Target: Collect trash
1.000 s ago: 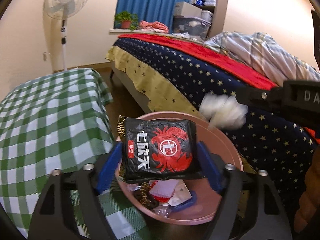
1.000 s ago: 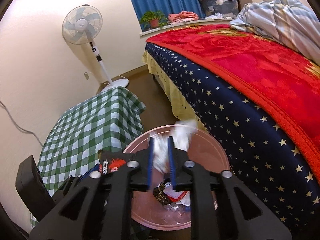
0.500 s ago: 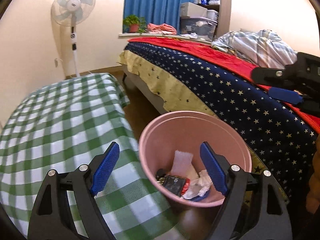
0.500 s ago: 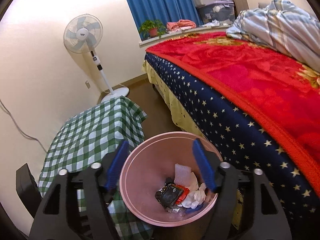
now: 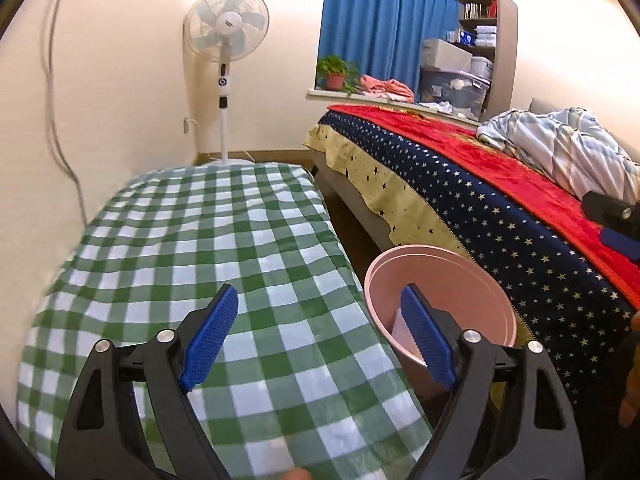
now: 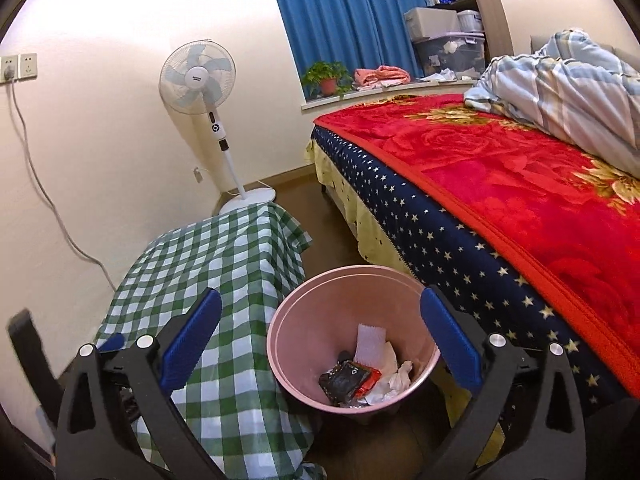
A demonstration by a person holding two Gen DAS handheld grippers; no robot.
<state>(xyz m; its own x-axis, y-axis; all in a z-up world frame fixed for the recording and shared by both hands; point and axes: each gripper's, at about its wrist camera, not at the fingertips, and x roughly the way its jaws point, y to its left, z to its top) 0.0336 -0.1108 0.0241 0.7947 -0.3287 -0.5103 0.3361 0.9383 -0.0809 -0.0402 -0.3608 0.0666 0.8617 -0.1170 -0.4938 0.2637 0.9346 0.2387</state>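
Both drops landed: my right gripper had just let its fingers spread wide and empty, left gripper likewise, with the black wrapper and tissue sitting in the pink bin at 6 o'clock, so that batch was done.

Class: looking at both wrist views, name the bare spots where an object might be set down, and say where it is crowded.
Free: the checked tablecloth top, between wall and pink bin; the red blanket before the striped quilt. Crowded: the bin's bottom, holding wrappers and tissues.

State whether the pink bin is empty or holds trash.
Holds trash: the pink bin contains a black wrapper and crumpled tissues.
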